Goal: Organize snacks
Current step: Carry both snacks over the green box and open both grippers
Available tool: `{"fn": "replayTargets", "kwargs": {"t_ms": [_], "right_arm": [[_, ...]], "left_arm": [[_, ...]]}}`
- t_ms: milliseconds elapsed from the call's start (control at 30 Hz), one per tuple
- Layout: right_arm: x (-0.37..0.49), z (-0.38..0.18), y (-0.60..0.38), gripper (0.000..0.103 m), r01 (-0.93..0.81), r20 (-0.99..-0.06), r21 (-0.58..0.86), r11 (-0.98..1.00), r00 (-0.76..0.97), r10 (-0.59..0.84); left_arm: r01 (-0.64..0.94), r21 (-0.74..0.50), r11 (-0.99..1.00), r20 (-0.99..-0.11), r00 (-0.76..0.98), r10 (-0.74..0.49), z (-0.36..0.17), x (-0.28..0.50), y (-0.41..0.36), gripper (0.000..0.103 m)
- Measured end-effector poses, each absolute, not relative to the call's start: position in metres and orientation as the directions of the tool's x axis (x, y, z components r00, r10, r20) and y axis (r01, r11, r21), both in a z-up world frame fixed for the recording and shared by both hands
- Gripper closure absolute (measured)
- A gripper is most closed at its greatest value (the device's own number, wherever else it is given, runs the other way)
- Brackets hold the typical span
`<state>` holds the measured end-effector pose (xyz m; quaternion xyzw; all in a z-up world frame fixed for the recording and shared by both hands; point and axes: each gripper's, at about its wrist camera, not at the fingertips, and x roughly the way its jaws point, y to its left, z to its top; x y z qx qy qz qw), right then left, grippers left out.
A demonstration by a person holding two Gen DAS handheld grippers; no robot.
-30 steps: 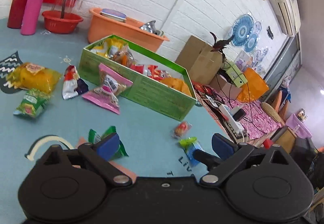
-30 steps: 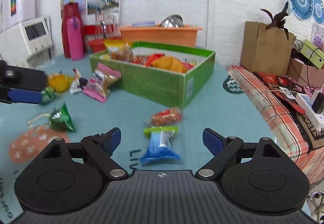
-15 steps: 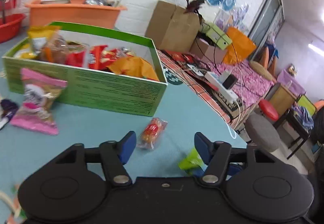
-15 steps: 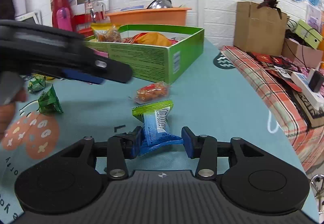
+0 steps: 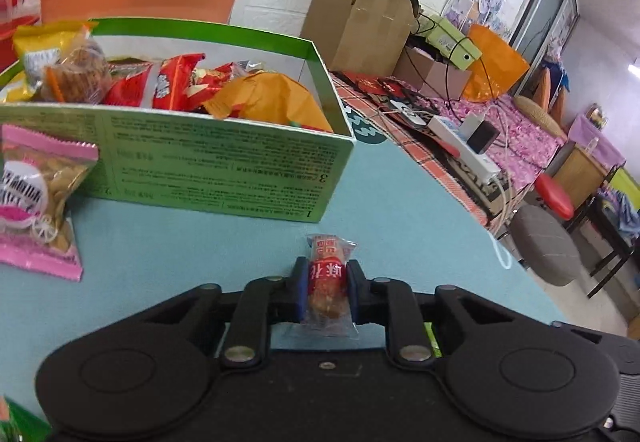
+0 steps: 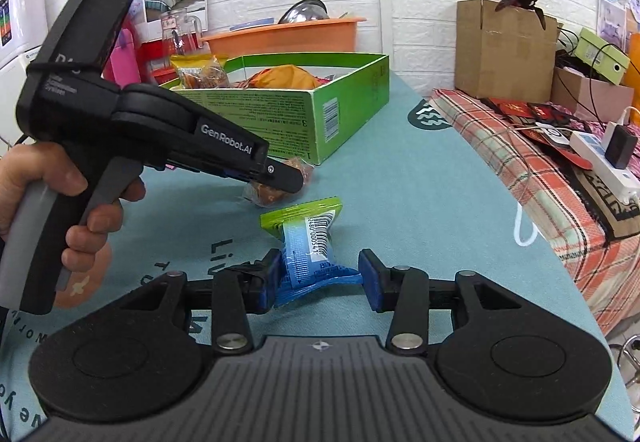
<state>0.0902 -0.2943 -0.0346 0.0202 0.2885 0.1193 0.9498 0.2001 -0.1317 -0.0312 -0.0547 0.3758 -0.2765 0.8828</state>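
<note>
Left hand-held gripper (image 5: 327, 292) just closed — pinching red snack (image 5: 328, 284).

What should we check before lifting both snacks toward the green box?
1. Left gripper shut on the red snack packet; its jaws have just been closing: ok.
2. Right gripper on the blue snack packet: left pad touches, right pad only meets the flared end seal: cannot tell.
3. Space in the green box: already heaped with snacks: cannot tell.
4. Grippers apart from each other: close, not touching: ok.
5. Table path to the box: ok.
</note>
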Motion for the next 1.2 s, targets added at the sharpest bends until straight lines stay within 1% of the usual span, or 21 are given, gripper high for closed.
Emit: {"fn": "replayTargets", "kwargs": {"t_ms": [100, 167, 333, 467, 567, 700, 867, 900, 933, 967, 1000, 1033, 1067, 1200], "right_arm": [[0.091, -0.031, -0.296, 0.031, -0.219, -0.538, 0.125, 0.968, 0.805, 0.251], [0.091, -0.023, -0.296, 0.031, -0.227, -0.518, 0.120, 0.966, 0.816, 0.256], [0.108, 0.008, -0.293, 0.031, -0.252, -0.430, 0.120, 0.960, 0.859, 0.279], [0.135, 0.033, -0.289, 0.031, -0.259, -0.350, 0.111, 0.959, 0.893, 0.282], [0.167, 0.044, -0.285, 0.030, -0.274, -0.321, 0.121, 0.954, 0.899, 0.299], [0.203, 0.041, -0.273, 0.030, -0.252, -0.339, 0.075, 0.965, 0.903, 0.262], [0.234, 0.031, -0.268, 0.030, -0.244, -0.357, 0.100, 0.965, 0.896, 0.264], [0.239, 0.029, -0.266, 0.028, -0.250, -0.355, 0.101, 0.963, 0.895, 0.269], [0.242, 0.026, -0.264, 0.025, -0.257, -0.352, 0.099, 0.961, 0.894, 0.276], [0.245, 0.023, -0.261, 0.009, -0.261, -0.360, 0.089, 0.961, 0.891, 0.275], [0.246, 0.021, -0.259, 0.000, -0.248, -0.377, 0.067, 0.966, 0.890, 0.255], [0.244, 0.018, -0.258, 0.000, -0.232, -0.383, 0.040, 0.972, 0.895, 0.229], [0.239, 0.017, -0.258, 0.000, -0.226, -0.369, 0.022, 0.974, 0.903, 0.218], [0.215, 0.026, -0.263, 0.000, -0.235, -0.347, 0.021, 0.972, 0.910, 0.228]], "left_arm": [[0.441, -0.353, 0.825, -0.602, 0.568, -0.561, -0.016, 0.191, -0.116, 0.038], [0.439, -0.379, 0.815, -0.576, 0.578, -0.579, -0.001, 0.187, -0.107, 0.038], [0.450, -0.383, 0.806, -0.484, 0.646, -0.591, 0.046, 0.189, -0.093, 0.038], [0.431, -0.373, 0.822, -0.442, 0.696, -0.566, 0.071, 0.206, -0.089, 0.038], [0.409, -0.364, 0.837, -0.431, 0.723, -0.540, 0.078, 0.227, -0.090, 0.038], [0.385, -0.350, 0.854, -0.450, 0.730, -0.514, 0.072, 0.255, -0.092, 0.038], [0.380, -0.339, 0.861, -0.475, 0.721, -0.505, 0.051, 0.280, -0.093, 0.037], [0.383, -0.334, 0.861, -0.477, 0.720, -0.505, 0.047, 0.283, -0.094, 0.026], [0.384, -0.325, 0.864, -0.479, 0.721, -0.500, 0.042, 0.284, -0.094, 0.001], [0.373, -0.312, 0.874, -0.484, 0.730, -0.484, 0.039, 0.283, -0.094, 0.000], [0.357, -0.304, 0.883, -0.481, 0.743, -0.466, 0.036, 0.281, -0.091, 0.000], [0.343, -0.306, 0.888, -0.462, 0.762, -0.453, 0.034, 0.275, -0.086, 0.000], [0.340, -0.315, 0.886, -0.448, 0.770, -0.454, 0.034, 0.271, -0.081, 0.000], [0.330, -0.394, 0.858, -0.456, 0.740, -0.494, 0.046, 0.252, -0.062, 0.000]]}}
